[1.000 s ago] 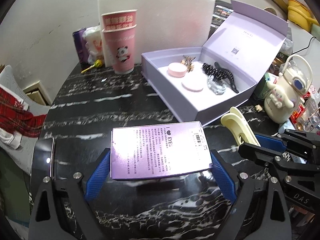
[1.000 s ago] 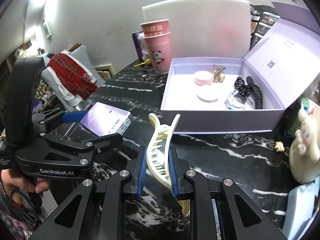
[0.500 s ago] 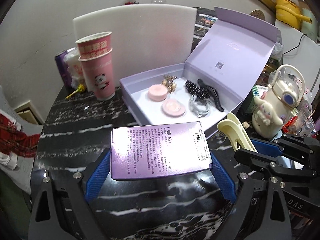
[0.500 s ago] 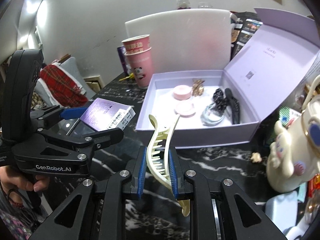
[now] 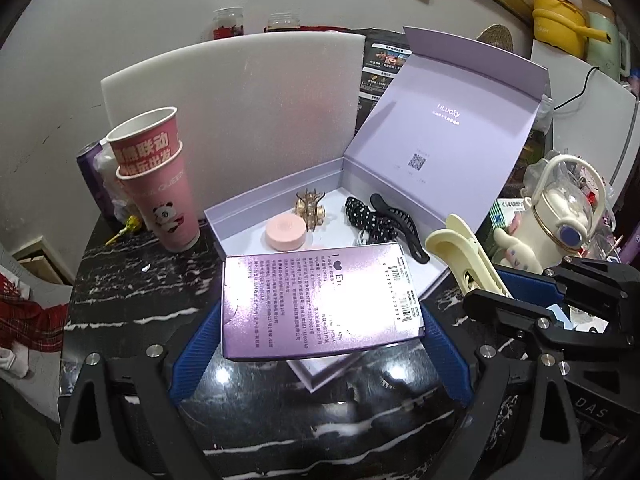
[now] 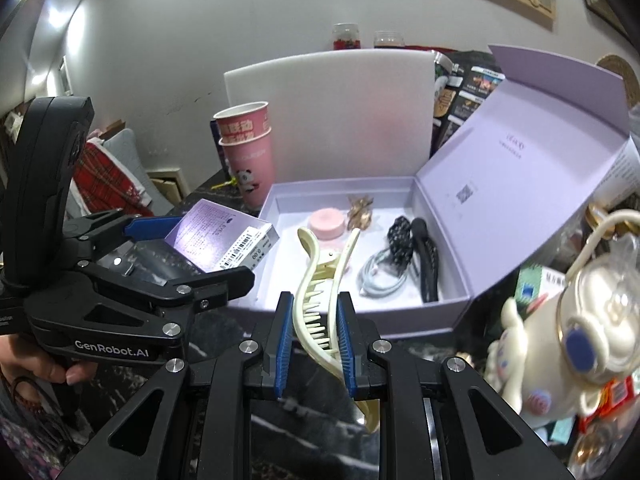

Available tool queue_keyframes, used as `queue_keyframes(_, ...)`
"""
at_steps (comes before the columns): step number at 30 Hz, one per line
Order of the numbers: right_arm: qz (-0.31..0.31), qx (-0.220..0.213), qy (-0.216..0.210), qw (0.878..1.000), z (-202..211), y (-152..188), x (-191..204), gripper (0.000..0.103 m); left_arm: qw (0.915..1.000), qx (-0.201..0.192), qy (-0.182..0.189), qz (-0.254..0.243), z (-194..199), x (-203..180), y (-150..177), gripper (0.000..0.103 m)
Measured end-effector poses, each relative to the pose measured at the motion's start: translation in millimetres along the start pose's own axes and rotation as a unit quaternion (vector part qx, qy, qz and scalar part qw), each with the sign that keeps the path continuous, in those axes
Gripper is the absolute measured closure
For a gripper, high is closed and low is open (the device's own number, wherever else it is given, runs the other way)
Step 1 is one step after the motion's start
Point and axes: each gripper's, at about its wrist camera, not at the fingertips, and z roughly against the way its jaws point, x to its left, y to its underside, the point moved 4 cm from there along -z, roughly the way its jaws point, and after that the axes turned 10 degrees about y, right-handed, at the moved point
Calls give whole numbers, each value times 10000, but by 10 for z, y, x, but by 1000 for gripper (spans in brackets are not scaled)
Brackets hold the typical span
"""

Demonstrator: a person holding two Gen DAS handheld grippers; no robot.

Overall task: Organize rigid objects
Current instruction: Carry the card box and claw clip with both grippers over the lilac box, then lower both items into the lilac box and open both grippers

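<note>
My left gripper (image 5: 320, 332) is shut on a flat purple printed box (image 5: 316, 300), held level above the near corner of the open lilac gift box (image 5: 248, 216). My right gripper (image 6: 316, 340) is shut on a cream hair claw clip (image 6: 320, 276), held in front of the gift box's (image 6: 460, 304) near wall. Inside the gift box lie a pink round case (image 5: 285, 233), a gold clip (image 5: 310, 208), a black dotted scrunchie (image 5: 368, 218), a black hair clip (image 5: 400, 224) and a pale blue hair tie (image 6: 380, 276). The purple box also shows in the right wrist view (image 6: 222, 236).
Stacked pink paper cups (image 5: 160, 176) stand left of the gift box. A white foam board (image 5: 240, 120) leans behind it. A cream character bottle (image 5: 560, 216) and clutter crowd the right side. The table is black marble (image 5: 132, 300). Its lid (image 5: 448, 132) stands open at the right.
Both grippers have moved forward toward the gift box with their loads. The purple box now overlaps the gift box's near corner, and the clip is close to its front wall.
</note>
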Motion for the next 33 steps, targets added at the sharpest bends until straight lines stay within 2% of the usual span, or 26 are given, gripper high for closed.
queue_keyframes(17,-119,-233,-40,9997,-243,-459,-248,82,9995,-289,44,-148,-228,84,-520,8)
queue_keyframes(33,-205,-155,184,9995,-700,-781,-482,82,9997,-89,71,-237,-753,364,-853,8)
